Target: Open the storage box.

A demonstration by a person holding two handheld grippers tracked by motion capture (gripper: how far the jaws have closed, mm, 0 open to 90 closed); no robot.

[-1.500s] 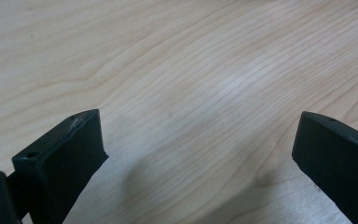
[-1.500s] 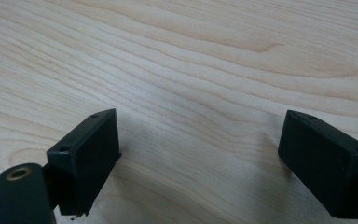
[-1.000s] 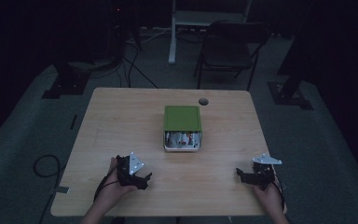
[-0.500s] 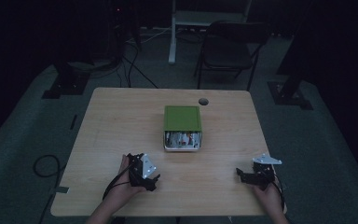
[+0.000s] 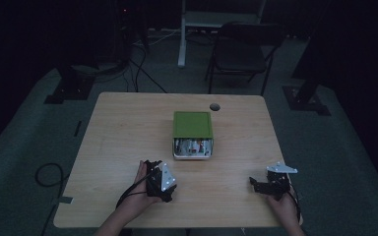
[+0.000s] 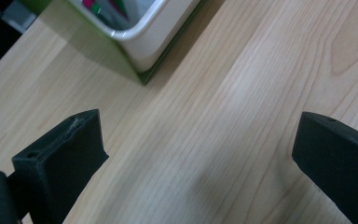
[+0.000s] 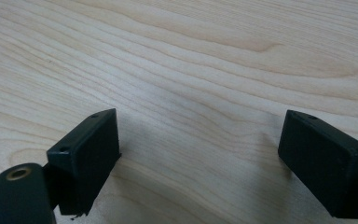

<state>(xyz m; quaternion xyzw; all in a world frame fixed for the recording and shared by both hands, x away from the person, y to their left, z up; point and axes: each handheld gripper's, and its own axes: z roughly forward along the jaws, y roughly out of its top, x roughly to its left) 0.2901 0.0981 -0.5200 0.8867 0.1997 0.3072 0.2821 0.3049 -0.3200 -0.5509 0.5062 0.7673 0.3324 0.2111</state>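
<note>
The left gripper (image 5: 161, 181) has slid along the pale wooden table (image 5: 123, 128), away from its left edge and towards the green-lidded white box (image 5: 192, 134) at the middle. Its jaws now stand wide apart, just short of the box's near corner.

Desk (image 6: 242, 107) of pale matt wood with fine grain, box (image 6: 158, 28) with glossy white plastic rim and green casing, tool (image 7: 200, 163) jaws of matt black plastic.
</note>
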